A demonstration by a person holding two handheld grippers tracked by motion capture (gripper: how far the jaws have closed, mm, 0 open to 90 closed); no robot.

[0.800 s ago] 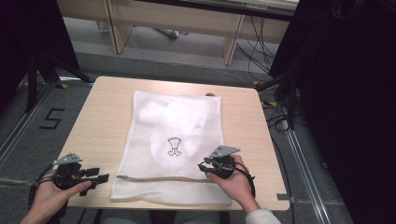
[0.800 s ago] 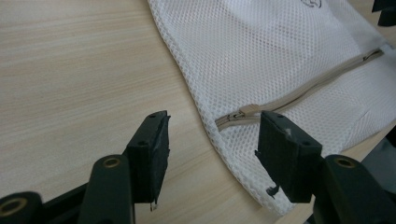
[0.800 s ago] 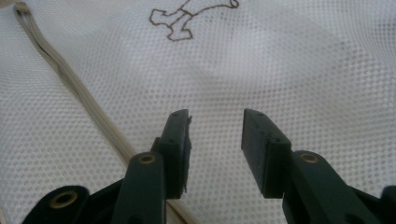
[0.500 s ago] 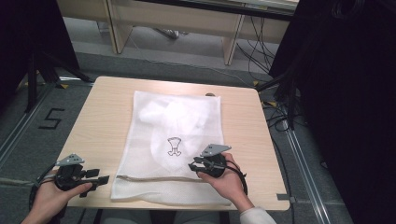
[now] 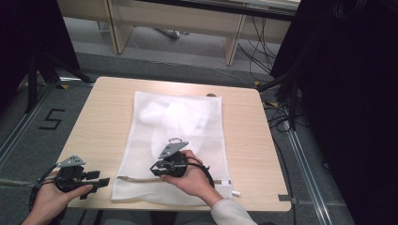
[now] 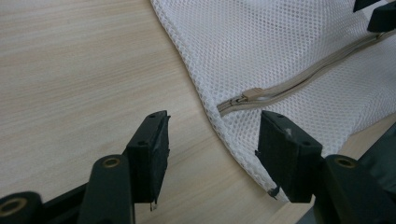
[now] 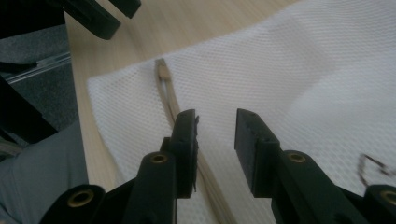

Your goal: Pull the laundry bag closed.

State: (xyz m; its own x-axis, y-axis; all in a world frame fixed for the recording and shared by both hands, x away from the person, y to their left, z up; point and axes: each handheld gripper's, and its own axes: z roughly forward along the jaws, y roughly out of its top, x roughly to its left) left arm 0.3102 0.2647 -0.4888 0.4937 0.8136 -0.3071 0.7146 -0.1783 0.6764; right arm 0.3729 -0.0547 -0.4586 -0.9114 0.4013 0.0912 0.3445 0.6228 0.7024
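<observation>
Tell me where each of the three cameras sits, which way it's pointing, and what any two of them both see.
High view: above the person's side, looking forward and down on the table and mesh bag; both hands show, with left gripper and right gripper.
Left gripper view: rides the left gripper, facing the bag's corner and zipper; open jaws show.
Right gripper view: rides the right gripper, looking along the zipper; jaws apart.
Shared: both gripper views show the beige zipper.

mesh bag (image 5: 178, 140) on table (image 5: 244, 154) centre | zipper (image 5: 136, 179) along near edge (person's side) | something inside, far half
</observation>
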